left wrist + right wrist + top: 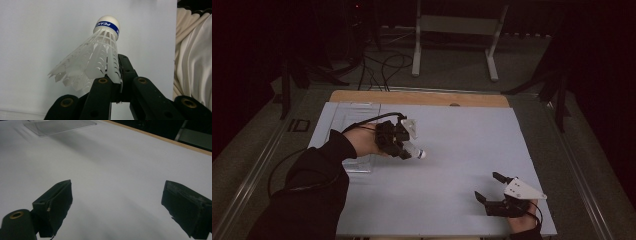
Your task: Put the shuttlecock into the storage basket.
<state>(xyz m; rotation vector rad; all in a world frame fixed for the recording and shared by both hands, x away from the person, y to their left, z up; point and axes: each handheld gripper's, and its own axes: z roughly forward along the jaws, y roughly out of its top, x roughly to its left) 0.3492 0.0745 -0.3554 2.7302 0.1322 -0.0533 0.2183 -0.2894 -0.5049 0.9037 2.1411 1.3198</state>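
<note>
**Shuttlecock held above the worktop**

We see the white shuttlecock [96, 60] pinched by its skirt in the left hand-held gripper [404, 150], over the pale worktop [452, 165]. Its blue band reads "PEA"; the rest curves away. The right hand-held gripper [492, 187] sits spread, empty, near the worktop's front edge.

A white plastic shuttlecock [92, 67], its rounded white cap ringed by a blue band with white lettering, sits between the black left tongs [113, 82], whose links carry brass-coloured rivets. The counter [452, 150] is covered in pale blue-grey, with a tan wooden strip [419, 97] along its far edge and a clear plastic tray [352, 112] at the far left corner. The right tongs [492, 186] are black under a white three-cornered plate [522, 189]; the person's sleeve [312, 190] is black.
</note>
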